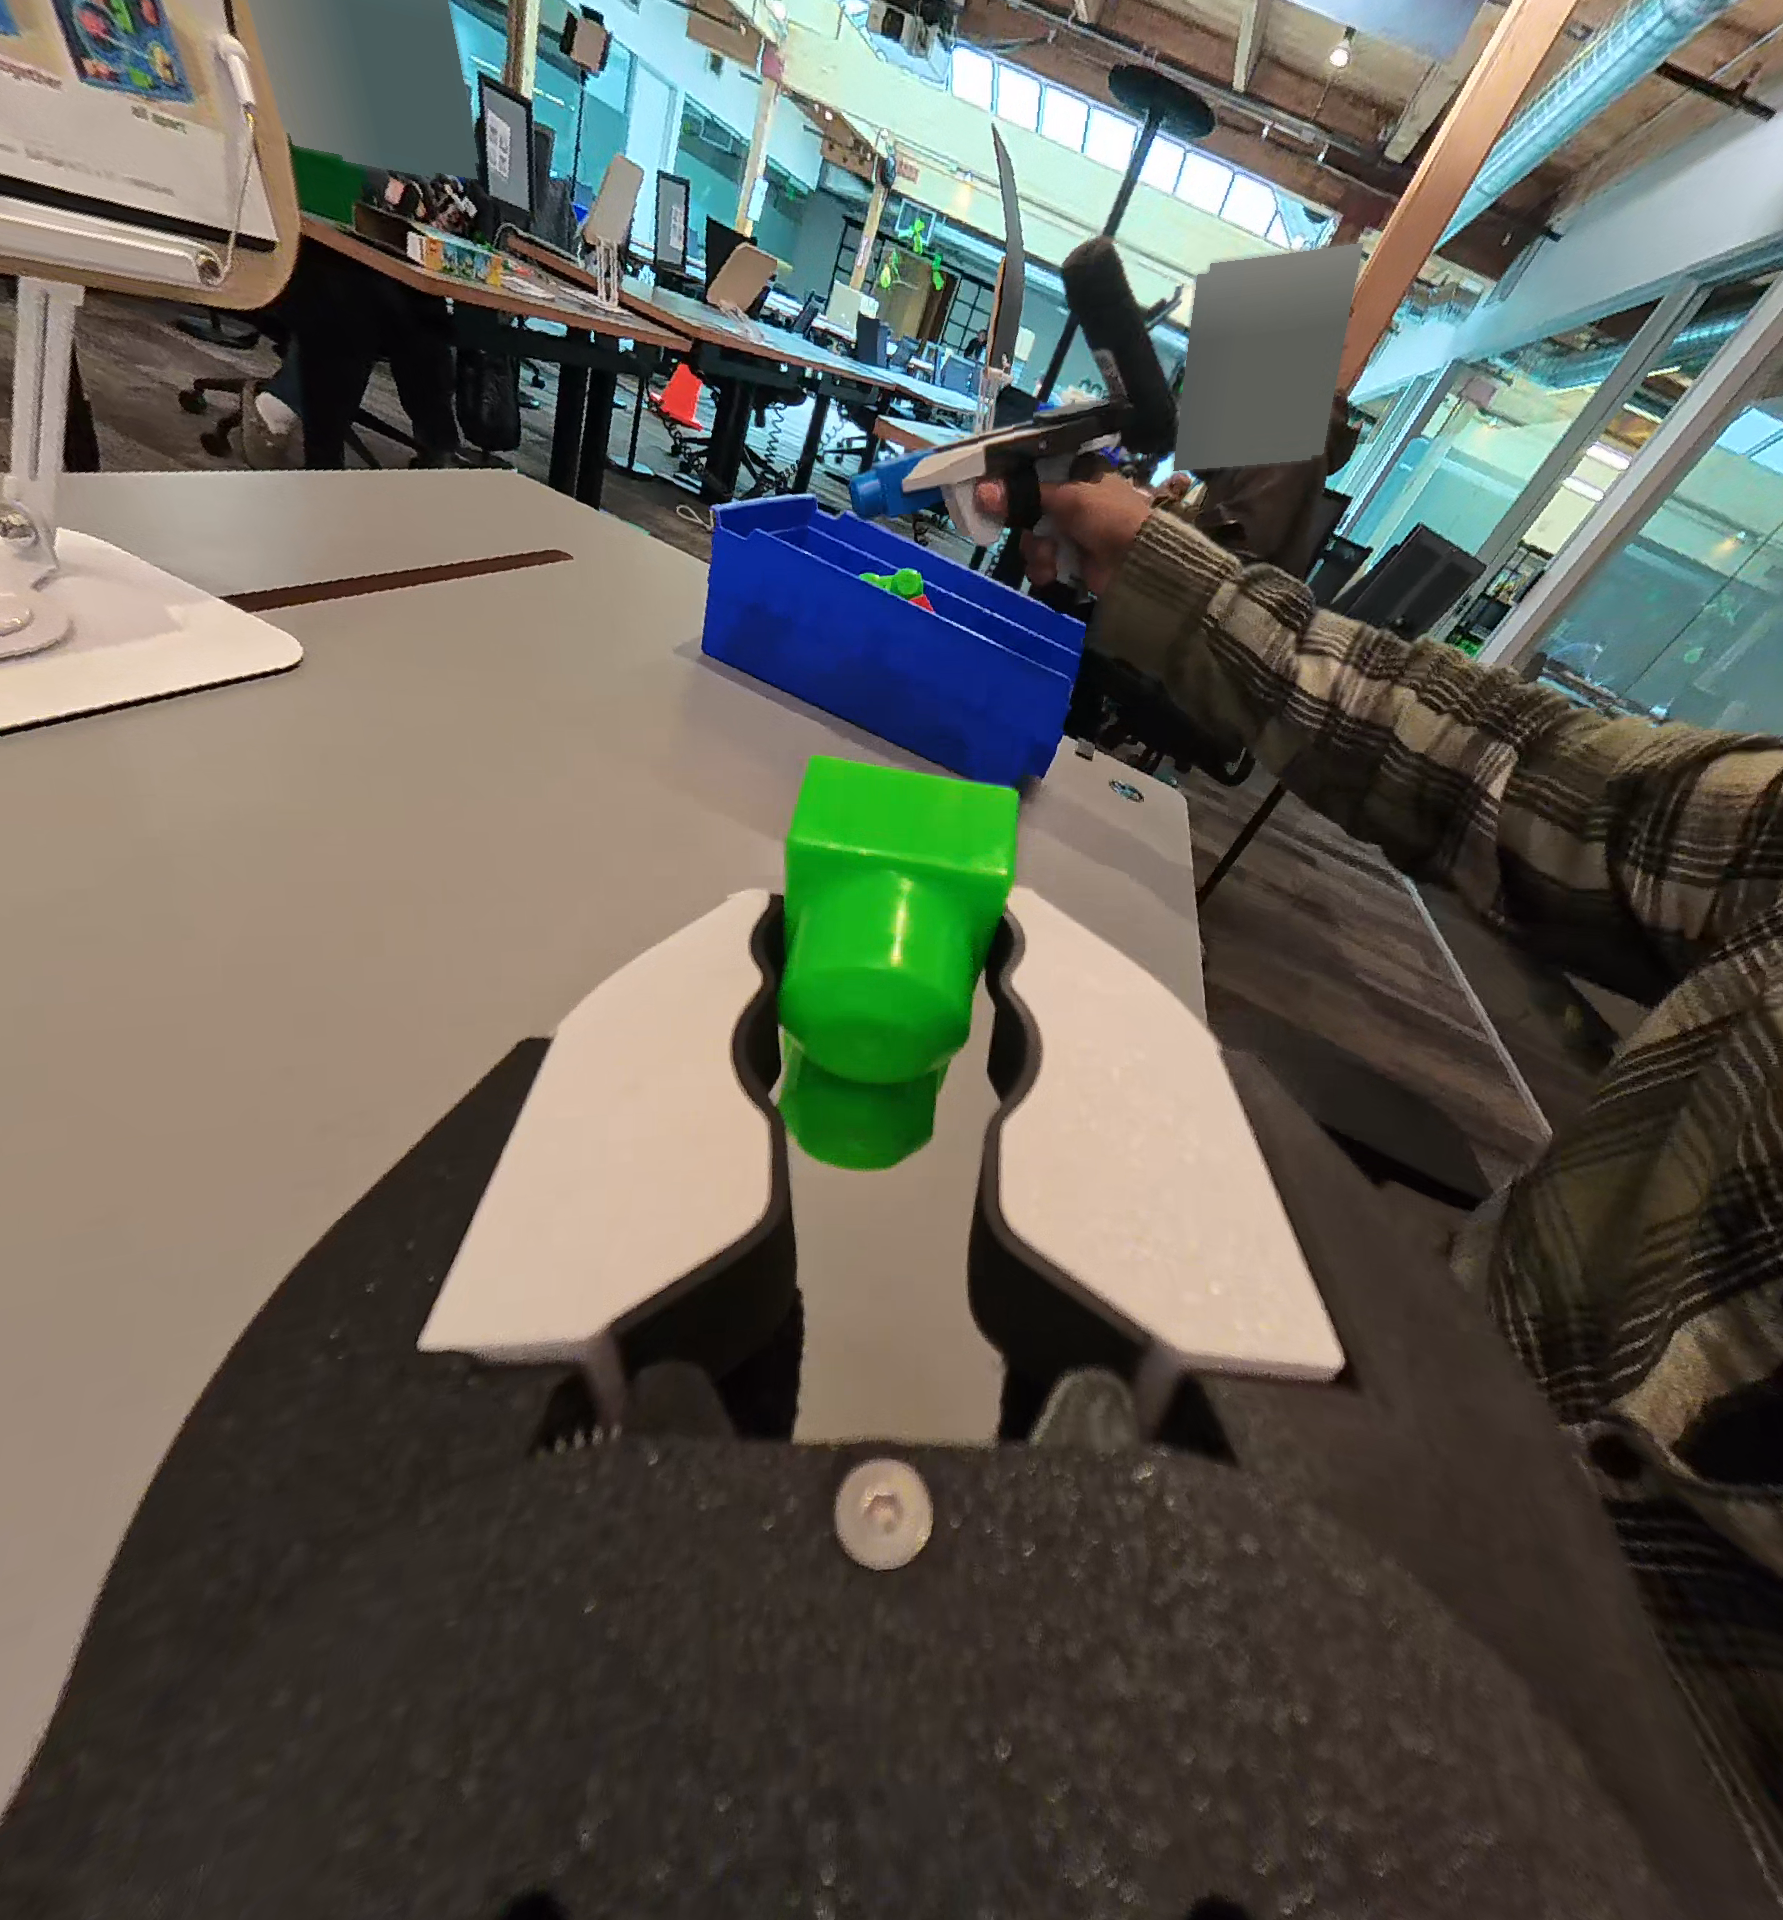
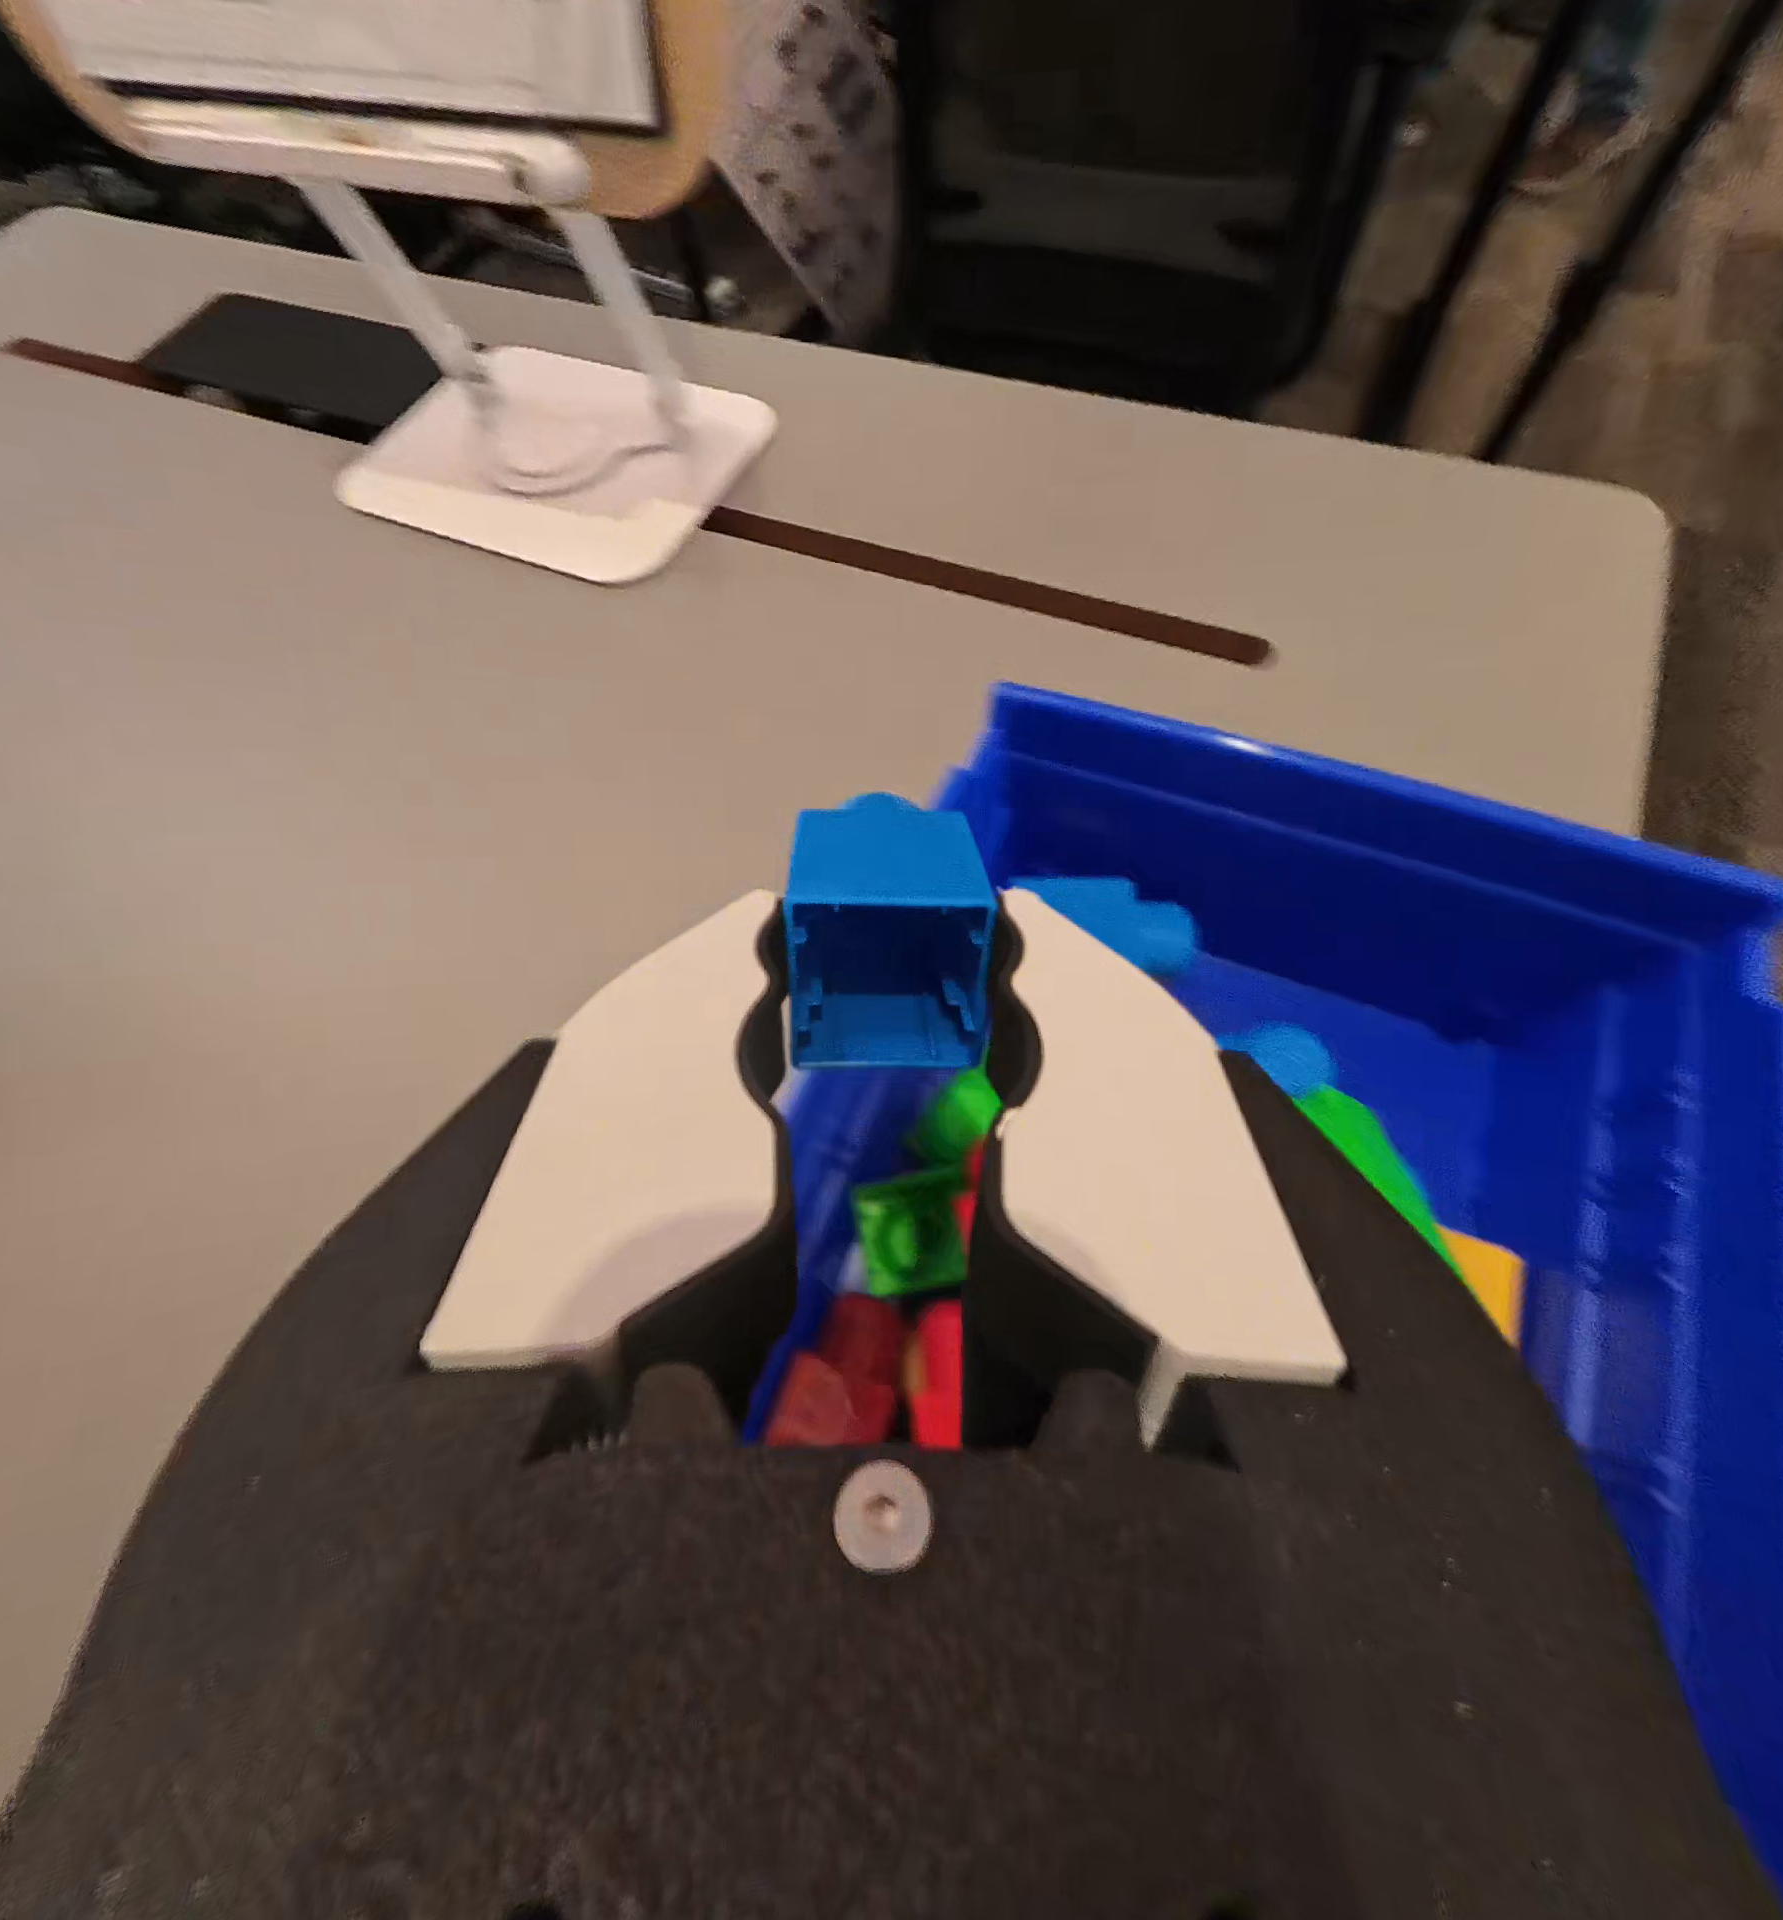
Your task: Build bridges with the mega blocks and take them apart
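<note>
My left gripper [image 1: 889,935] is shut on a green block [image 1: 897,914] with its stud pointing back at the camera, held over the grey table [image 1: 347,883]. My right gripper [image 2: 892,971] is shut on a light blue block [image 2: 887,935], its hollow underside facing the camera, held above the blue bin [image 2: 1489,935]. The bin holds several loose red, green, blue and yellow blocks [image 2: 913,1231]. In the left wrist view the right gripper [image 1: 928,488] shows far off with the blue block [image 1: 882,494], above the bin [image 1: 866,634].
A white stand [image 2: 565,468] carrying a board with a printed sheet [image 1: 87,114] stands at the back of the table. A dark slot [image 2: 970,582] runs across the tabletop. The table's right edge [image 1: 1193,883] lies just past the bin. A plaid sleeve [image 1: 1489,748] reaches in from the right.
</note>
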A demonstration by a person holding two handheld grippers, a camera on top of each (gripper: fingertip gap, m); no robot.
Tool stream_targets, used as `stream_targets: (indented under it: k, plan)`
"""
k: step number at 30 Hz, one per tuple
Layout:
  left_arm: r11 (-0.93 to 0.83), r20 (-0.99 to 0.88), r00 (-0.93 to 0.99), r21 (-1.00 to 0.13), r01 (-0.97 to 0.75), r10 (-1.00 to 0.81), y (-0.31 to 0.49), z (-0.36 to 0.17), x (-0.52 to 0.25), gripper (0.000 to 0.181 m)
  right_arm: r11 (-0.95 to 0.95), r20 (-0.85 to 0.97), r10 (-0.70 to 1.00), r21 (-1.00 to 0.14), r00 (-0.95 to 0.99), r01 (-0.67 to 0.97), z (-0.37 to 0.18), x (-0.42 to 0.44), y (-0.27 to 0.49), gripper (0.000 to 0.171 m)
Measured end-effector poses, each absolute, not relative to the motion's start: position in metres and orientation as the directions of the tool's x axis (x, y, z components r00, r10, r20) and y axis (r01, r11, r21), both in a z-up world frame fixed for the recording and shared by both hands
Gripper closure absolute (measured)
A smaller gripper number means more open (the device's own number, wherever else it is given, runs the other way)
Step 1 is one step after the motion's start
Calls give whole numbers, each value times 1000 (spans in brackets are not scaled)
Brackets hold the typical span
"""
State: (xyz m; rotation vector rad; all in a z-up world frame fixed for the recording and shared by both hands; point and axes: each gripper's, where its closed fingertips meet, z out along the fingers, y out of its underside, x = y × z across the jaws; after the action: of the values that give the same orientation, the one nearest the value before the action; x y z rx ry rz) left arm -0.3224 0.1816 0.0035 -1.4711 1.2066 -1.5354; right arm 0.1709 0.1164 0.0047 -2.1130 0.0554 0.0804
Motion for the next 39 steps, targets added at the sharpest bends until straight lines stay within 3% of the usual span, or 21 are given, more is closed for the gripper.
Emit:
stream_targets:
  k: [11, 13, 15, 20, 27, 32, 39]
  plan:
    - [-326, 343, -115, -934, -147, -932, 179, 4, -319, 144, -645, -83, -136, -749, 987, -151, -54, 231, 104, 134]
    - [-322, 341, -114, -934, -154, -933, 179, 3, -319, 144, -629, -84, -139, -762, 987, -154, -51, 231, 103, 106]
    - [-321, 343, -118, -932, -167, -932, 179, 1, -318, 144, -588, -66, -118, -799, 991, -124, -32, 226, 101, 99]
    - [-279, 321, -124, -921, -273, -939, 178, -13, -310, 144, -457, 3, 167, -886, 986, 80, 27, 132, 108, 98]
    - [-161, 288, -177, -842, -515, -941, 170, -31, -280, 144, -391, -74, 654, -885, 753, 252, 19, -85, 126, 81]
    - [-66, 204, -159, -789, -611, -966, 169, -30, -260, 144, -406, -179, 741, -888, 647, 219, 16, -177, 143, 84]
    - [-53, 241, -227, -788, -614, -944, 156, -20, -251, 144, -294, -34, 821, -881, 570, 370, 12, -210, 151, 98]
